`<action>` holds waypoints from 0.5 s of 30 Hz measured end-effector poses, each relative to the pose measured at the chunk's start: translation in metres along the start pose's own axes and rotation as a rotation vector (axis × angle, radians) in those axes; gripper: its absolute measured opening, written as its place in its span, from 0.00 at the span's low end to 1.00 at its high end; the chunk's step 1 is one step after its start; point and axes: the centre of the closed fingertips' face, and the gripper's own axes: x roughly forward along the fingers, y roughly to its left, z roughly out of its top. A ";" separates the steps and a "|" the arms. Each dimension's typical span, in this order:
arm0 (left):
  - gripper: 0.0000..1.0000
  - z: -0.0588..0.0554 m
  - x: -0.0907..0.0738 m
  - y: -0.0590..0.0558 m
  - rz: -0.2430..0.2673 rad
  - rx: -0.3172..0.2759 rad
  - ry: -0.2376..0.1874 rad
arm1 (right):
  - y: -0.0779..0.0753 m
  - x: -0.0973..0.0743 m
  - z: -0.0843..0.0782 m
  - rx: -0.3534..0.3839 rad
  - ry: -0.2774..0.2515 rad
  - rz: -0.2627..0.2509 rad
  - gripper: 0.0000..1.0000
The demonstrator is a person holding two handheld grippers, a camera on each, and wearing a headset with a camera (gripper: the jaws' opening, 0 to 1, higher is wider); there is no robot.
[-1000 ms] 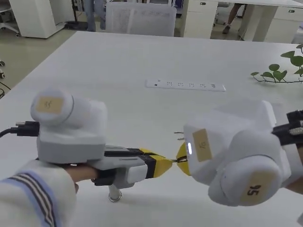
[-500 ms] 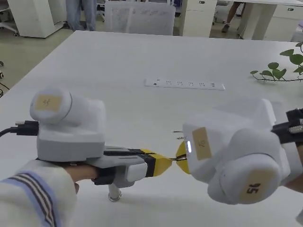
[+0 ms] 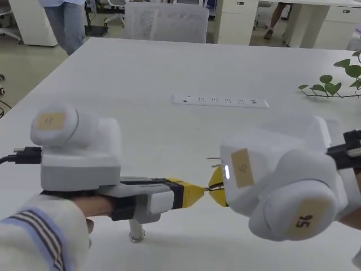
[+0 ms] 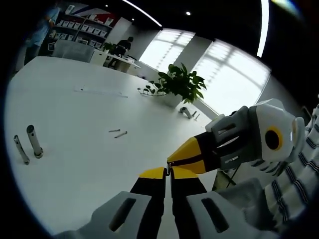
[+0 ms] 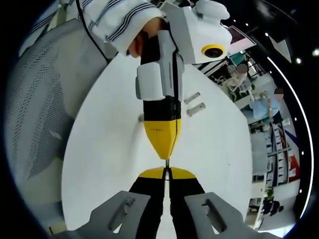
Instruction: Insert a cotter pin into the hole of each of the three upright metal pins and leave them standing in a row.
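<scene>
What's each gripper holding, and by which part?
A thin cotter pin bridges the tips; left gripper and right gripper each seem to pinch one end, jaws shut. Too small to tell the loop end.

Background person [image 3: 63, 20] farther left

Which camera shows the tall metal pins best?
The left gripper view: two metal pins stand in the open on the table, far left. The right gripper view shows two small ones beside the left claw. The head view shows one, mostly hidden under that claw.
</scene>
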 end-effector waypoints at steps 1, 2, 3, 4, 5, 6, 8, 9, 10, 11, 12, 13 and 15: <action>0.01 -0.001 -0.001 0.000 0.000 -0.013 0.005 | 0.001 0.000 0.000 0.002 -0.001 0.002 0.02; 0.01 0.000 -0.001 0.000 0.000 -0.013 0.004 | 0.001 0.000 0.001 -0.001 -0.004 -0.001 0.02; 0.01 0.000 -0.001 0.000 0.001 -0.015 0.005 | 0.001 0.000 0.001 -0.003 -0.006 -0.002 0.02; 0.01 -0.001 -0.001 0.000 0.001 -0.016 0.011 | 0.001 0.000 0.001 -0.002 -0.007 0.002 0.02; 0.01 -0.001 -0.002 0.000 0.003 -0.019 0.012 | 0.001 0.000 0.002 -0.002 -0.007 0.000 0.02; 0.00 -0.001 -0.002 0.000 0.005 -0.021 0.014 | 0.001 0.000 0.002 -0.007 -0.009 0.000 0.02; 0.00 -0.001 -0.002 0.000 0.006 -0.026 0.019 | 0.002 0.000 0.002 -0.005 -0.011 0.002 0.02; 0.00 -0.002 -0.003 -0.001 0.003 -0.036 0.020 | 0.002 -0.001 0.003 -0.006 -0.012 0.002 0.02; 0.00 -0.001 -0.003 -0.001 0.003 -0.035 0.017 | 0.001 -0.001 0.003 -0.006 -0.015 0.001 0.02; 0.00 -0.001 -0.003 -0.001 0.003 -0.035 0.016 | 0.001 -0.002 0.003 -0.005 -0.017 0.000 0.02; 0.00 0.000 -0.003 -0.002 0.005 -0.026 0.009 | 0.000 -0.002 0.003 -0.006 -0.018 -0.002 0.02; 0.00 0.001 -0.003 -0.003 0.006 -0.013 0.005 | 0.000 -0.003 0.003 -0.008 -0.020 -0.004 0.02; 0.00 0.001 -0.002 -0.003 0.006 -0.004 0.006 | -0.001 -0.003 0.002 -0.007 -0.021 -0.002 0.02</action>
